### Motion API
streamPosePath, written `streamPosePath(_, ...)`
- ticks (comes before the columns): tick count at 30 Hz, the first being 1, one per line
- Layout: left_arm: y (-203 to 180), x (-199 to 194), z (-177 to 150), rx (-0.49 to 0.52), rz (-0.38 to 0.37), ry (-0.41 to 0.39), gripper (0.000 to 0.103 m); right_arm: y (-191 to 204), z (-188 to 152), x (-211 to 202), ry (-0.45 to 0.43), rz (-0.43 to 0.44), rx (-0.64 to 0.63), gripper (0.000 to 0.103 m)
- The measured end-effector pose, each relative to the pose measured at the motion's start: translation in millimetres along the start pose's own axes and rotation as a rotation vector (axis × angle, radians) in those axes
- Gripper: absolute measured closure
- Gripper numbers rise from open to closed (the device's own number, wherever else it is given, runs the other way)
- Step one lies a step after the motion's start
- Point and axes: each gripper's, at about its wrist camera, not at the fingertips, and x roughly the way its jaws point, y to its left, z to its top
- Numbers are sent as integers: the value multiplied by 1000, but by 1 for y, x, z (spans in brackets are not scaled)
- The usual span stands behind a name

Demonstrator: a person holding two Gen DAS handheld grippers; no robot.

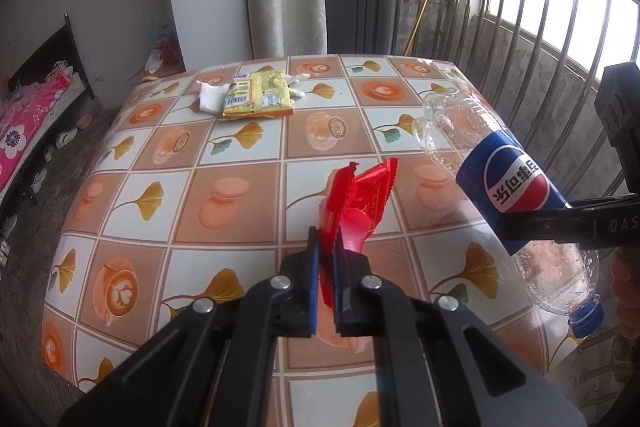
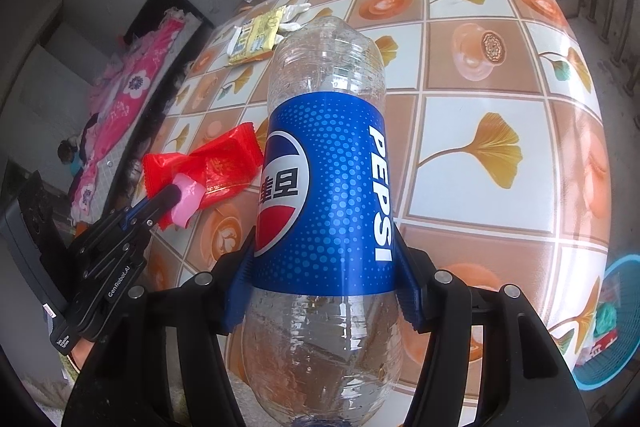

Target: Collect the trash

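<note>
Trash sits in both grippers: the right gripper [image 2: 324, 291] clamps a clear Pepsi bottle [image 2: 326, 187] (cap nearest the camera), the left gripper [image 1: 326, 267] pinches a red wrapper [image 1: 360, 203]. At 11 o'clock, far across the table [image 1: 240, 195], lies a yellow packet [image 1: 260, 95].

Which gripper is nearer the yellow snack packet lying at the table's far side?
Left, by a little. The left gripper faces the yellow snack packet across bare tablecloth; the right gripper sits farther right, holding the clear Pepsi bottle.
</note>
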Motion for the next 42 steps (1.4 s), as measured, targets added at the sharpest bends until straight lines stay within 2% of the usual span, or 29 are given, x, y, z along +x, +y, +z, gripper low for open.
streamPosePath(22, -29, -45, 8, 65, 28, -88, 98, -6, -13, -40, -92, 23, 4, 47)
streamPosePath(35, -69, -68, 14, 145, 22, -137, 98, -32, -29, -77, -170, 51, 40, 47)
streamPosePath(42, -106, -76, 19, 212, -10, -162, 98, -56, -43, -104, -231, 50, 91, 47)
